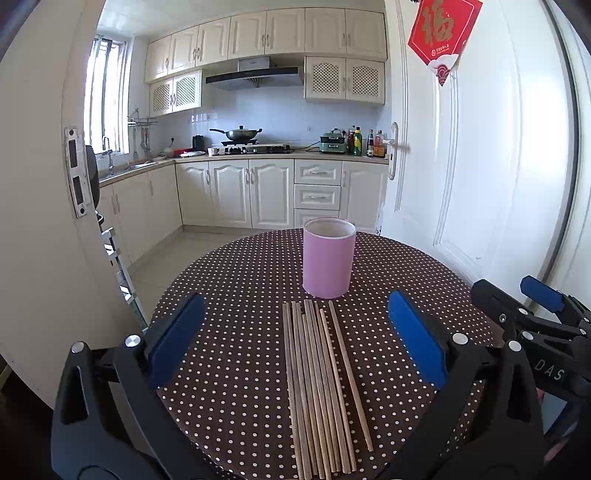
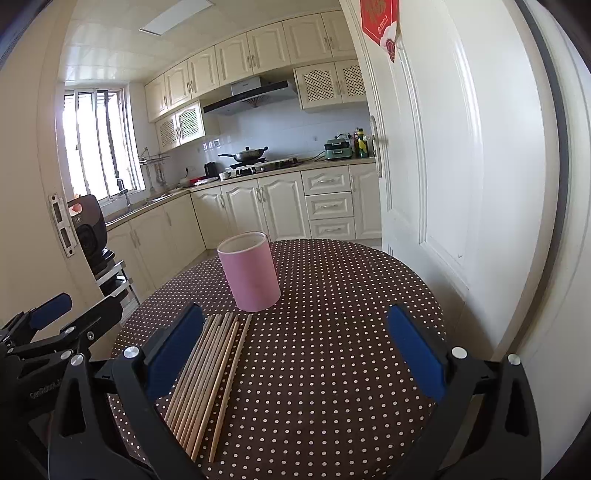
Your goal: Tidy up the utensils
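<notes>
Chopsticks (image 1: 321,391) lie on table beside upright pink holder (image 1: 328,256).

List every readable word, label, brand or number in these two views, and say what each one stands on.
"福": gold character on the red door hanging.
"DAS": white letters on the right gripper's black body, cut off at the picture edge.
Small white line under the 福: too small to read.
Print on the left gripper's body: too blurred.
Badge on the black camera at left: too small.
Bottle labels on the counter: unreadable.
</notes>
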`<state>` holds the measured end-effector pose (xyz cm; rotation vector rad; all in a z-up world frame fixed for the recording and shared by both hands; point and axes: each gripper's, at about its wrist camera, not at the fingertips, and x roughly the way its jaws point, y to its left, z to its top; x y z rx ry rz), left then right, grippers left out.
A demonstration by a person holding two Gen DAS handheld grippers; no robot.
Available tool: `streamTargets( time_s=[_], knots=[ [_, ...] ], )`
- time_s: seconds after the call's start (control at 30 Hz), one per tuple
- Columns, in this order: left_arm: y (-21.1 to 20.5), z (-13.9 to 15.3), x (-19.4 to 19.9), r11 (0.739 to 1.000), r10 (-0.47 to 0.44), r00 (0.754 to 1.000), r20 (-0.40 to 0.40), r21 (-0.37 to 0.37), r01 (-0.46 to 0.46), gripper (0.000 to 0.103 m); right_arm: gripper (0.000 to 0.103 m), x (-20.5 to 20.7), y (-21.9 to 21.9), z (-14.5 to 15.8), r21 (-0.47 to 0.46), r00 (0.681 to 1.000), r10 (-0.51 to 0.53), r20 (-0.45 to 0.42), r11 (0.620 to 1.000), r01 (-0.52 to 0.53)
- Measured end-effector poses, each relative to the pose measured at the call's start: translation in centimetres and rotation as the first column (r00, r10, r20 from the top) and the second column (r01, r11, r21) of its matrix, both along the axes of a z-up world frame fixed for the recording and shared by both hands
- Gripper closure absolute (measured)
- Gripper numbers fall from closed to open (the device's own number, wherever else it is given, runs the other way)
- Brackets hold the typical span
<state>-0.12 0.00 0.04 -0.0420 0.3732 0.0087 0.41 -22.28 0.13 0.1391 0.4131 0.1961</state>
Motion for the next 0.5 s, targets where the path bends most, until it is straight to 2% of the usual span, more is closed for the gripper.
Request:
streamTargets(
  time_s=[0.3,0.5],
  knots=[
    [0.6,-0.6,1.1,1.000,0.021,0.999,-0.046,0.003,-0.021,0.006,0.007,1.0,-0.1,-0.3,0.002,0.999,0.001,-0.037,1.000,-0.001],
    [1.8,-1.7,2.3,0.998,0.061,0.992,-0.113,-0.004,-0.062,0.006,0.007,2.4,0.0,-1.4,0.041,0.994,0.022,-0.109,0.999,-0.017]
  ],
)
